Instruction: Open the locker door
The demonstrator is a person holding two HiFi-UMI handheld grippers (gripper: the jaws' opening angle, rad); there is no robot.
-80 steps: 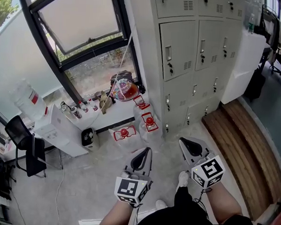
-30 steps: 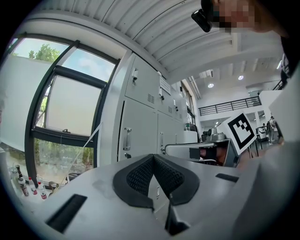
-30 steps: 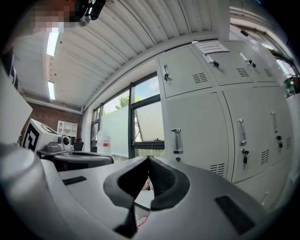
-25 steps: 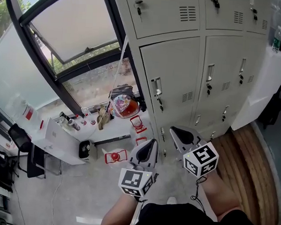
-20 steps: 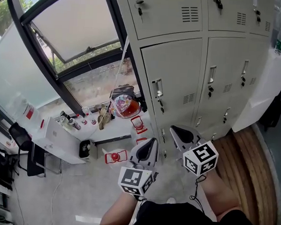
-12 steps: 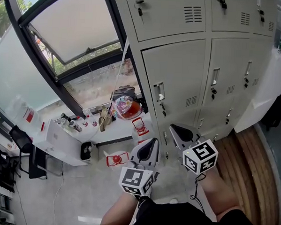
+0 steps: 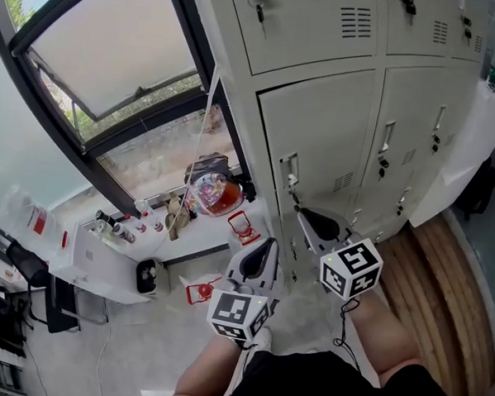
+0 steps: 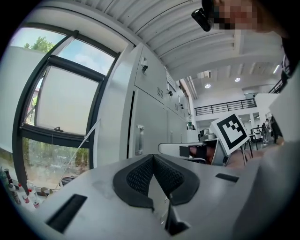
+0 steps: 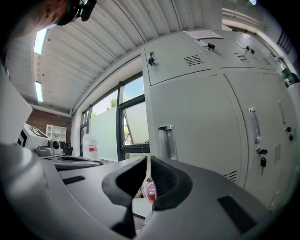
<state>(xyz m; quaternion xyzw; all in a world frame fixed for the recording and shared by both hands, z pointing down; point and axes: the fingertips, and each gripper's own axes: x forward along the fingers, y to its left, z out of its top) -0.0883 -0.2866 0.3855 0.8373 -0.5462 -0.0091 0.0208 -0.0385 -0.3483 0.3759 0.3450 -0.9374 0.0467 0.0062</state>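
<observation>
Locker door (image 7: 325,131): handle (image 7: 289,169) at left edge; window (image 7: 114,62) left of it; right hand-held gripper (image 7: 302,213) before handle.

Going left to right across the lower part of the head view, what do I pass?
Black office chair, small black bin, grey left gripper, grey right gripper, brown wooden floor boards.
</observation>
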